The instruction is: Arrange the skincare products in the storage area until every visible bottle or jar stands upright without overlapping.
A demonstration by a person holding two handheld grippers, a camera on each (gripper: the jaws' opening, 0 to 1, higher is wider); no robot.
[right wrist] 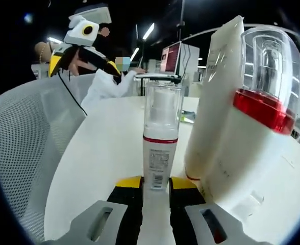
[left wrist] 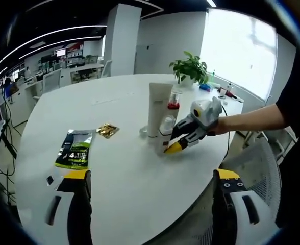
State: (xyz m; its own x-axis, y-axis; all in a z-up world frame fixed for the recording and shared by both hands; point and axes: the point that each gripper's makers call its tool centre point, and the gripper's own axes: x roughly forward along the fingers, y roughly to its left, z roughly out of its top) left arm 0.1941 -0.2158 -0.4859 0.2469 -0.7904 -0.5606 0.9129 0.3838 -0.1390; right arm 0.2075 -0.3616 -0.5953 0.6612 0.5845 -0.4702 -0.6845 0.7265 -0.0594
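On the round white table [left wrist: 124, 168], 3 skincare products stand upright in a tight cluster near the middle: a tall white tube [left wrist: 157, 108] resting on its cap, a red-collared bottle [left wrist: 174, 99] just behind it at about 1 o'clock, and a small pump bottle [left wrist: 166, 130] in front at 5 o'clock.

The right gripper [left wrist: 176, 143] reaches in from 3 o'clock, held by a person's hand [left wrist: 222, 124]. In the right gripper view its yellow-tipped jaws stand narrow, one on each side of the base of the small pump bottle [right wrist: 159, 148] — whether the pads actually press it or only bracket it, I cannot tell, since the contact line sits low and the bottle's foot hides it. The low grip makes sense: holding near the base steadies a tall, thin bottle while it is nudged away from its neighbours. It looks very close to the white tube [right wrist: 219, 107] at 2 o'clock, and the red-collared bottle [right wrist: 265, 76] looms at 3 o'clock, partly covering the tube.

The left gripper [left wrist: 152, 191] hangs back over the table's near edge, jaws spread wide and empty, likely kept clear to watch.

A green sachet [left wrist: 75, 148] and a small gold packet [left wrist: 107, 130] lie flat at 9 o'clock of the cluster. A potted plant [left wrist: 192, 69] stands at the far edge — the small items beside it are too blurred to name.
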